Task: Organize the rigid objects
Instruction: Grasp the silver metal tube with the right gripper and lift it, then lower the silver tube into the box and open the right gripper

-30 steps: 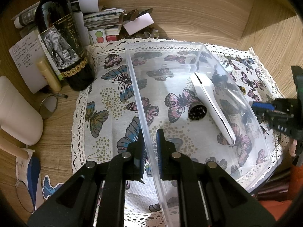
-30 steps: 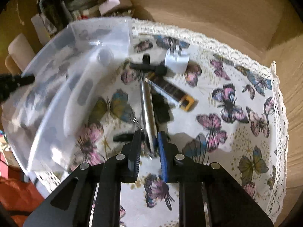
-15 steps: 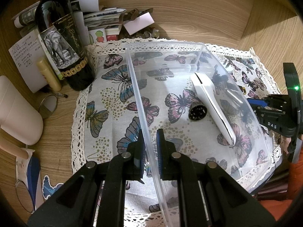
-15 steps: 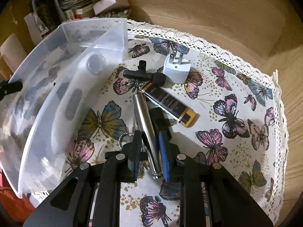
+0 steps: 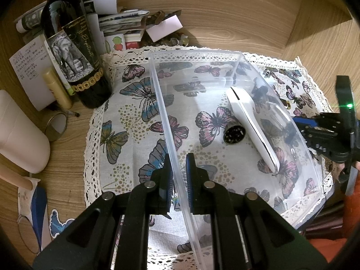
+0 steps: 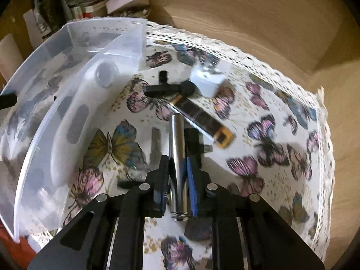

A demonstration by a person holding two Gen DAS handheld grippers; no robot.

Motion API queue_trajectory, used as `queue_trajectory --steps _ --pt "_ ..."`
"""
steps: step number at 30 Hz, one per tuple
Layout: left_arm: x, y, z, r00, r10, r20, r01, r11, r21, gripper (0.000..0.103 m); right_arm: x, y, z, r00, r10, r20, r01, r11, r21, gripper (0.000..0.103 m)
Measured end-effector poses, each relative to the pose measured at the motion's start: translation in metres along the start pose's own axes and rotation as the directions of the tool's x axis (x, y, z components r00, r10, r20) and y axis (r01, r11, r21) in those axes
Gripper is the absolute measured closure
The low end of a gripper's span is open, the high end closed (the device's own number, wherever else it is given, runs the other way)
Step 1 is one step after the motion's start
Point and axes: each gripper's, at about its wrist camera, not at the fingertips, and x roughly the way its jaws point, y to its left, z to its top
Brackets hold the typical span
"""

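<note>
A clear plastic bin (image 5: 281,103) stands on the butterfly cloth; a white handheld device (image 5: 249,123) lies inside it. My left gripper (image 5: 178,180) is shut on the bin's near left wall. My right gripper (image 6: 177,186) is shut on a silver metal cylinder (image 6: 177,148), held just above the cloth to the right of the bin (image 6: 67,72). A black-and-gold rectangular item (image 6: 202,117), a black T-shaped tool (image 6: 166,87), a white plug adapter (image 6: 209,81), a small black connector (image 6: 195,141) and a flat metal strip (image 6: 155,144) lie on the cloth beyond it. The right gripper shows in the left wrist view (image 5: 301,123).
A dark wine bottle (image 5: 72,51), papers and cards (image 5: 121,22), a lip balm tube (image 5: 57,90), a metal ring (image 5: 55,127) and a white cylinder (image 5: 20,139) crowd the wooden surface left of the cloth. The wooden wall rises behind.
My right gripper has closed on the silver cylinder and lifted it off the cloth, moving slightly. My left gripper has kept its hold on the bin wall.
</note>
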Motion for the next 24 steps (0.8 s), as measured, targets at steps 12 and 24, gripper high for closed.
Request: queue_trajectory --steps 12,24 --pt "0.000 0.001 -0.002 1.000 -0.007 0.008 0.007 1.000 -0.004 0.092 -0.090 -0.009 0.023 0.967 0.039 0.251 -0.059 0.996 0.071 0.089" --pt "0.000 0.001 -0.002 1.000 -0.007 0.008 0.007 1.000 -0.002 0.092 -0.133 0.048 0.061 0.887 0.193 0.420 -0.181 0.981 -0.071 0.089"
